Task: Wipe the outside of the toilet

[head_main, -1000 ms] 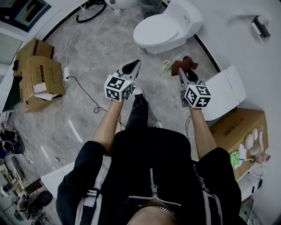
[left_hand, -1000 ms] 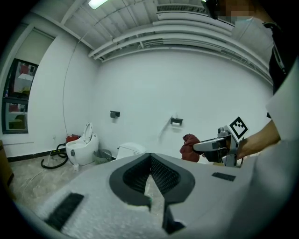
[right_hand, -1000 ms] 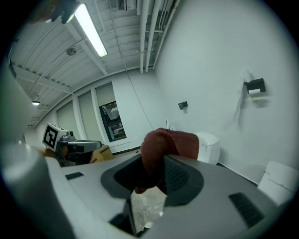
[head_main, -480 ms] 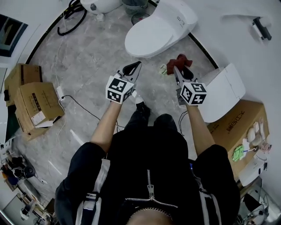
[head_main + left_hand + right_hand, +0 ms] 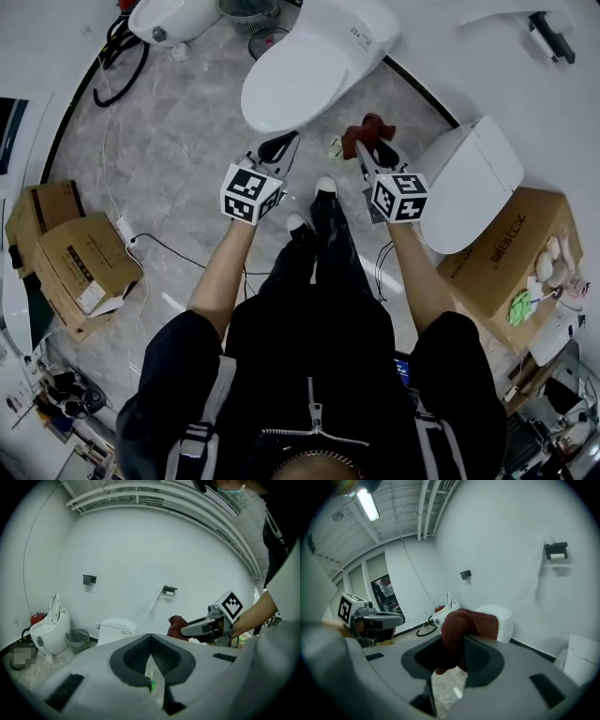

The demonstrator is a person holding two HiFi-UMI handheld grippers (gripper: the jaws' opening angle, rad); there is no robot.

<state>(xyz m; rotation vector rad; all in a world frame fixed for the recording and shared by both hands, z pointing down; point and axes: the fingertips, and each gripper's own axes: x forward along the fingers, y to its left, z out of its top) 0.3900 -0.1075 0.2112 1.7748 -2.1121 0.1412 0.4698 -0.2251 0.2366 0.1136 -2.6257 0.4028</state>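
My right gripper (image 5: pixel 364 150) has its jaws pinched on the red rag (image 5: pixel 368 129), toilet (image 5: pixel 300 75) just ahead; left gripper (image 5: pixel 281 148) jaws closed together, totally empty.

The toilet (image 5: pixel 300 70) at the top is white. The cloth (image 5: pixel 367 129) is dark red. The floor (image 5: pixel 178 131) is streaky grey. The cardboard box (image 5: pixel 80 267) at left is brown. The cube (image 5: pixel 249 192) on the left gripper (image 5: pixel 281 145) has black-and-white squares.
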